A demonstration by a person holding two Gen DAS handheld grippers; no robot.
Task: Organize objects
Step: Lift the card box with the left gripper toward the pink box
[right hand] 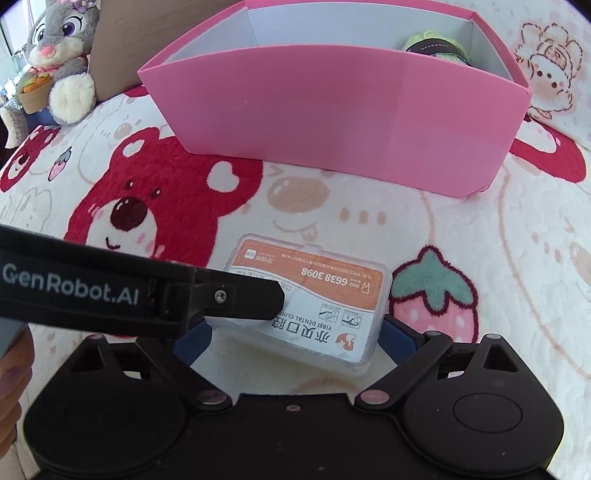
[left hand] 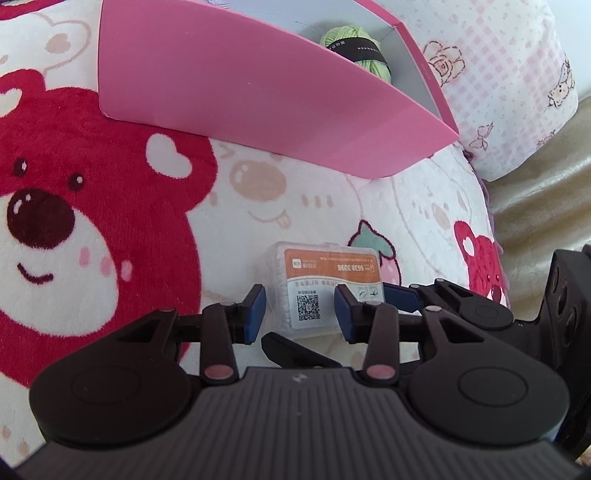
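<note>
A clear plastic box [right hand: 314, 291] with an orange and white label lies on the bear-print blanket, also seen in the left wrist view [left hand: 321, 273]. My right gripper [right hand: 295, 336] is shut on it, with a blue pad against each short end. One of its pads [left hand: 400, 295] shows against the box's right end. My left gripper [left hand: 299, 317] hovers over the box, open, its pads not pressing on it. One of its fingers [right hand: 251, 297] lies across the box's left end. Behind stands an open pink box [right hand: 332, 122] [left hand: 240, 92] holding green yarn [right hand: 436, 44] [left hand: 354, 48].
A plush rabbit [right hand: 62, 55] sits at the back left beside a brown board [right hand: 147, 29]. A pink checked pillow [left hand: 509, 74] lies right of the pink box. A person's hand [right hand: 11, 369] shows at the left edge. The blanket [right hand: 110, 166] spreads all around.
</note>
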